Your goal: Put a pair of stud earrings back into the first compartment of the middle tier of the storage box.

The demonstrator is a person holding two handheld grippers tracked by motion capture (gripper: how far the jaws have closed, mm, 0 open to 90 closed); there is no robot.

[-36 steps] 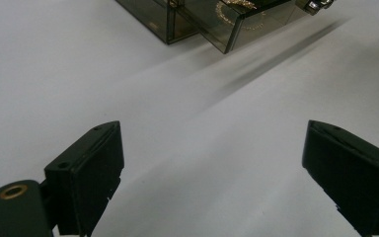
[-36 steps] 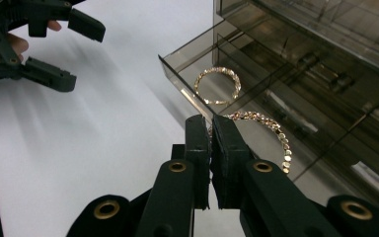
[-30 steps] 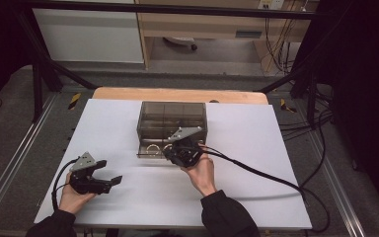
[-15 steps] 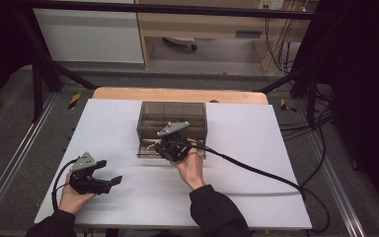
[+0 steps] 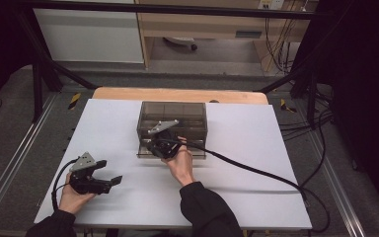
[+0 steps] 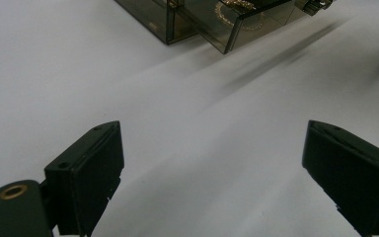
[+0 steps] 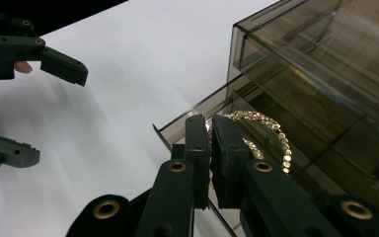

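A smoky see-through drawer box [image 5: 172,116] stands mid-table, its bottom drawer [image 5: 197,150] pulled out toward me. A gold bracelet [image 7: 271,131] lies inside the drawer, and it also shows in the left gripper view as the bracelet [image 6: 237,5]. My right gripper [image 5: 154,144] is shut at the drawer's left front corner. Its jaws [image 7: 209,118] stand together just above the drawer's front wall, beside the bracelet, and I see nothing pinched between them. My left gripper [image 5: 109,172] rests open near the table's front left, with bare table between the jaws [image 6: 212,133].
The white table [image 5: 256,148] carries the right gripper's black cable [image 5: 256,173], which runs right across it. A wooden strip [image 5: 177,94] lies behind the box. Dark frame rails and loose cables flank the table on the floor. The left gripper [image 7: 54,111] shows beyond the drawer in the right gripper view.
My right hand has slid left along the drawer's front, from about its middle to its left corner, jaws shut throughout. The drawer and my left gripper have stayed put.
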